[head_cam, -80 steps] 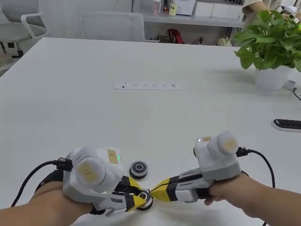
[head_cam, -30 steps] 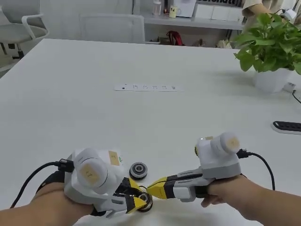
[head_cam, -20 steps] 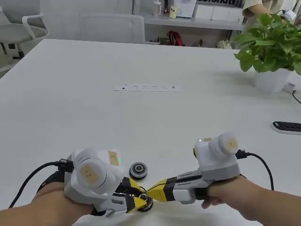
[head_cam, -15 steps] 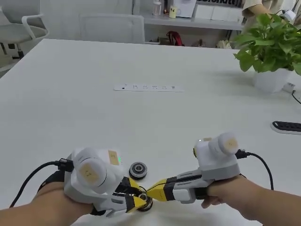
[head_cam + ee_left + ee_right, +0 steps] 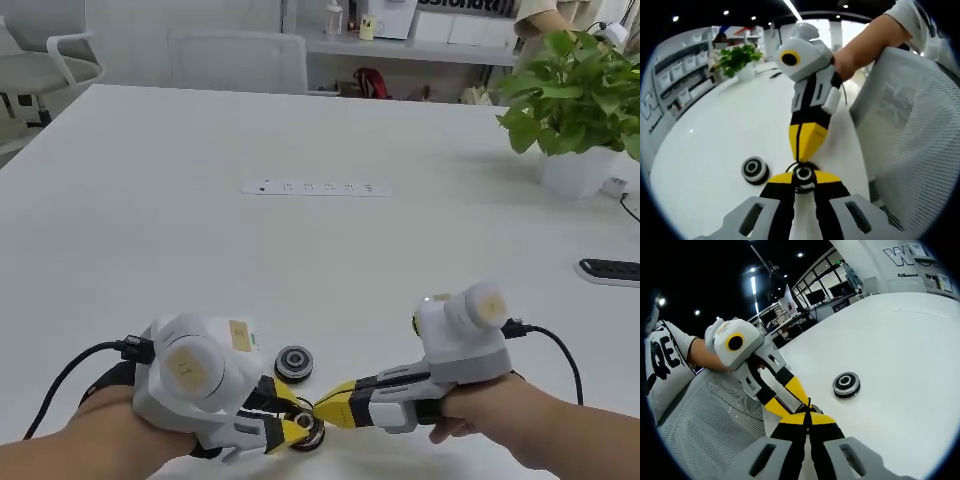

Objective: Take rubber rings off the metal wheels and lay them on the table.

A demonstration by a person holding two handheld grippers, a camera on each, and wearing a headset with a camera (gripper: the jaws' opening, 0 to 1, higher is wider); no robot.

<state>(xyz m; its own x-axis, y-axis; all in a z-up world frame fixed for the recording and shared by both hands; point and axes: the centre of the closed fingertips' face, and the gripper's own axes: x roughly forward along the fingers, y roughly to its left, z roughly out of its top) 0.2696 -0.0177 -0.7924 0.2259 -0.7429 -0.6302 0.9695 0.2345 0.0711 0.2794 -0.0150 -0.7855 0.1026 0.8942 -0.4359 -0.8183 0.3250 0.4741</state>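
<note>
We have the metal wheel [image 5: 804,173] clamped between the jaws of the left hand-held gripper [image 5: 804,178], low over the surface [image 5: 330,270] at its near edge. The right hand-held gripper [image 5: 809,416] meets it nose to nose, its jaws pressed together. In the left gripper view a thin black loop stands off the wheel on either side of that tip, so we take it to be pinched on the rubber ring [image 5: 791,165] (the pinch itself is too small to be sure of).

A second wheel [image 5: 294,362] lies flat on the surface just beside the left hand-held gripper, with its dark band on.

We judge the wheel to be stiff, smooth and heavy for its size. It is best gripped across its flat faces so that it cannot spin or squirt out. The ring looks thin, soft and stretchy. We would take it at the outer edge, where a bit of slack can be lifted, and then roll it sideways off the rim. Pulled straight out, it could snap back or slip free of the narrow tips.
</note>
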